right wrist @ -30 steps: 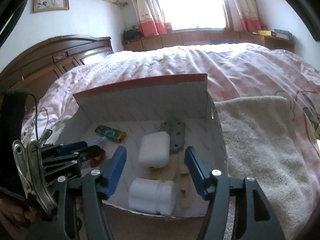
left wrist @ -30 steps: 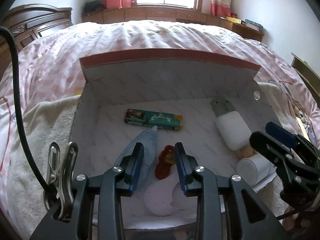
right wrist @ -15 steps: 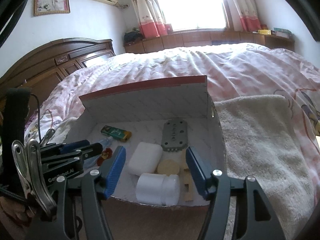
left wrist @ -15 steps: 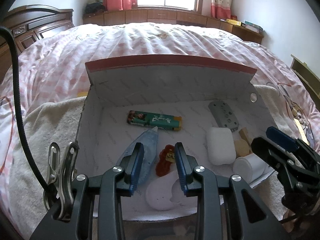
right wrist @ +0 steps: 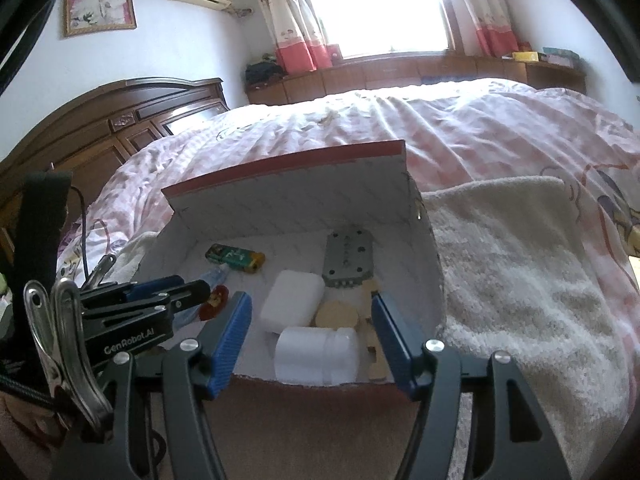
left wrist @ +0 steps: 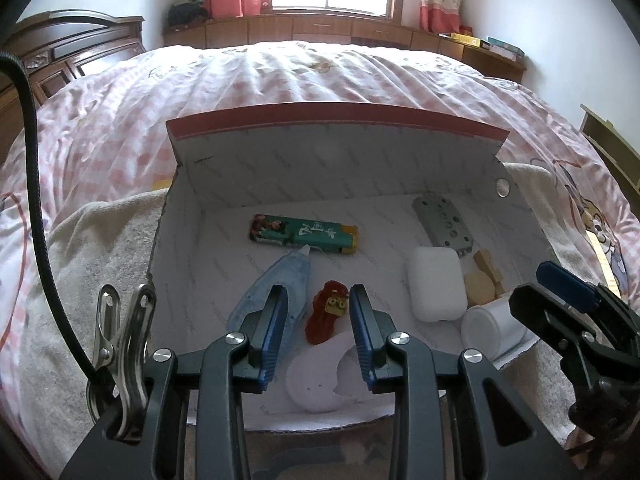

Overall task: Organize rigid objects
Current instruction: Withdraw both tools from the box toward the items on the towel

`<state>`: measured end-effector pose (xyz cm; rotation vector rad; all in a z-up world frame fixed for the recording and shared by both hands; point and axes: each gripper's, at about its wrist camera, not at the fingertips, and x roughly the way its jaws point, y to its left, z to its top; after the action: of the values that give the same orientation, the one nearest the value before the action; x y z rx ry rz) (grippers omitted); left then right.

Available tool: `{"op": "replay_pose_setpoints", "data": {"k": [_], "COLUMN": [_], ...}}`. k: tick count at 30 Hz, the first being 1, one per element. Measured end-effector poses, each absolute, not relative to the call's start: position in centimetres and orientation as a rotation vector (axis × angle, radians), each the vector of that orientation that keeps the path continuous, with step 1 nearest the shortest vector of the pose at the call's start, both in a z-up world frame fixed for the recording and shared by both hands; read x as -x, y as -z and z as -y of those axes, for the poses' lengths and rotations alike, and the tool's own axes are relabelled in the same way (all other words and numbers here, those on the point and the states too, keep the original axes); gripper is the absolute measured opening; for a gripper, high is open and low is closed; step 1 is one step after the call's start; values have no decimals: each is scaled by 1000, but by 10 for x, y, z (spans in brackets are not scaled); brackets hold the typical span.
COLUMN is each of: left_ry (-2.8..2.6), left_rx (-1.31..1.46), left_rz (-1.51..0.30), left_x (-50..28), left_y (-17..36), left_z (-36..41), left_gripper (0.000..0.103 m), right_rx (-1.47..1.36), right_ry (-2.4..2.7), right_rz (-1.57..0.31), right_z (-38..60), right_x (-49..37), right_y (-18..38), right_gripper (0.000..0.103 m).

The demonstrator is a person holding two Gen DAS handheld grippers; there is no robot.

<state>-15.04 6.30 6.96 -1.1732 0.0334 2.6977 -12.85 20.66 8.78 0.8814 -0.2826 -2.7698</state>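
Left wrist view looks straight into the open cardboard box (left wrist: 336, 172) sitting on a white towel (left wrist: 80, 264) on the bed (left wrist: 280, 76). The left tongs (left wrist: 318, 320) hang level just above the box's near edge, pointing inward, jaws parted with nothing between them but air. Framed in that gap is a little red figurine (left wrist: 326, 316) lying on the box floor, not touched by either finger. Just left of it is a clear blue tape dispenser (left wrist: 276, 288), partly behind the left finger, and its tip nearly meets a green lighter (left wrist: 304, 235) lying crosswise toward the back wall. A flat white disc (left wrist: 316, 380) lies near the front edge under the tongs.

Right side of the box: a grey metal plate (left wrist: 442, 226) at the back right corner, a white case (left wrist: 436, 284) in front of it, then a round wooden disc (left wrist: 480, 286) and some wooden pieces (left wrist: 486, 264), and a white jar (left wrist: 490, 330) on its side at the front right corner.

Right wrist view shows the right tongs (right wrist: 312, 336) held low at the box's front right edge, tilted slightly, jaws wide apart and gripping nothing, with the white jar (right wrist: 316, 354) lying just ahead between the fingers. The left tongs (right wrist: 176, 294) poke in from the left side of that view.
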Motion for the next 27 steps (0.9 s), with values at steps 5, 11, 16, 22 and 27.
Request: {"op": "replay_pose_setpoints", "data": {"k": [5, 11, 16, 22, 27], "left_ry": [-2681, -2685, -2682, -2674, -2666], "left_rx": [1181, 1156, 1151, 1134, 1133], "left_rz": [-14, -22, -25, -34, -30], "left_x": [148, 136, 124, 102, 85], "left_y": [-71, -80, -85, -89, -90], "left_z": [-63, -62, -61, -61, -57], "left_gripper": [33, 33, 33, 33, 33], "right_rx": [-889, -905, -906, -935, -976], "right_ry": [2772, 2755, 2744, 2714, 2681], "right_rz": [292, 300, 296, 279, 264], "right_z": [-209, -210, -210, -209, -204], "right_x": [122, 112, 101, 84, 66], "right_y": [-88, -90, -93, -93, -86], "right_gripper": [66, 66, 66, 66, 66]}}
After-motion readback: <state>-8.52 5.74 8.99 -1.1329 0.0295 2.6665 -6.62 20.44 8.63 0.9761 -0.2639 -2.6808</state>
